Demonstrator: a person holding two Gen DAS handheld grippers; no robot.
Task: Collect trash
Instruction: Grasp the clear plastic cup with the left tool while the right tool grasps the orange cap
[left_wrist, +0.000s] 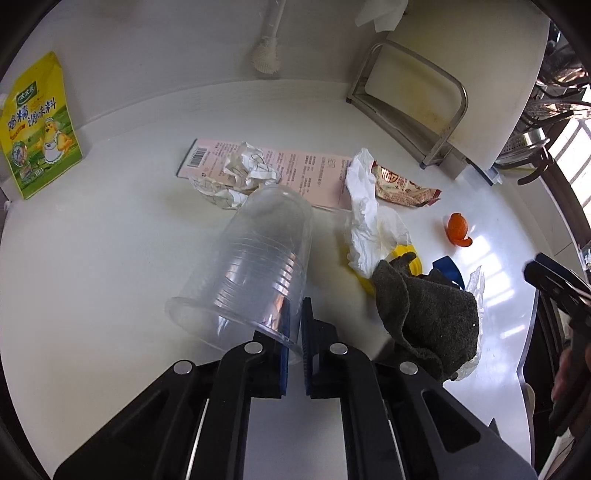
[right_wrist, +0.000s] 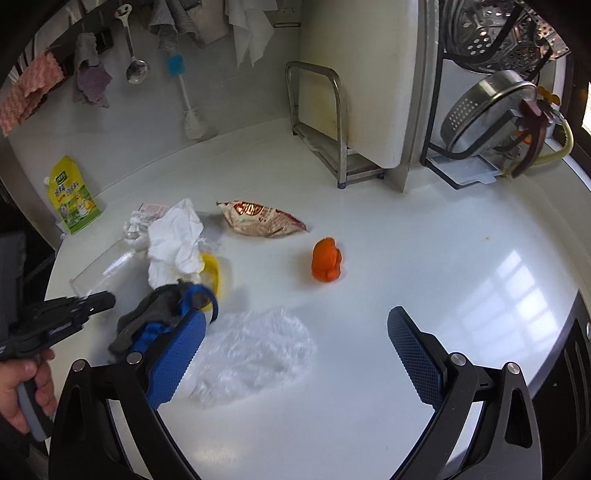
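Blue fingers pinch a see-through cup on the white desk (left_wrist: 92, 258).

Left gripper (left_wrist: 295, 325) has its fingers nearly closed on the rim of the clear plastic cup (left_wrist: 258, 258), which lies on its side ahead of them. Just right of those fingers sits a gray cloth (left_wrist: 424, 314), with white tissue (left_wrist: 362, 214) beyond it. Right gripper (right_wrist: 295, 354) has its fingers wide apart with nothing held; a clear plastic bag (right_wrist: 255, 354) lies between them, and an orange peel (right_wrist: 327, 260) sits farther ahead.
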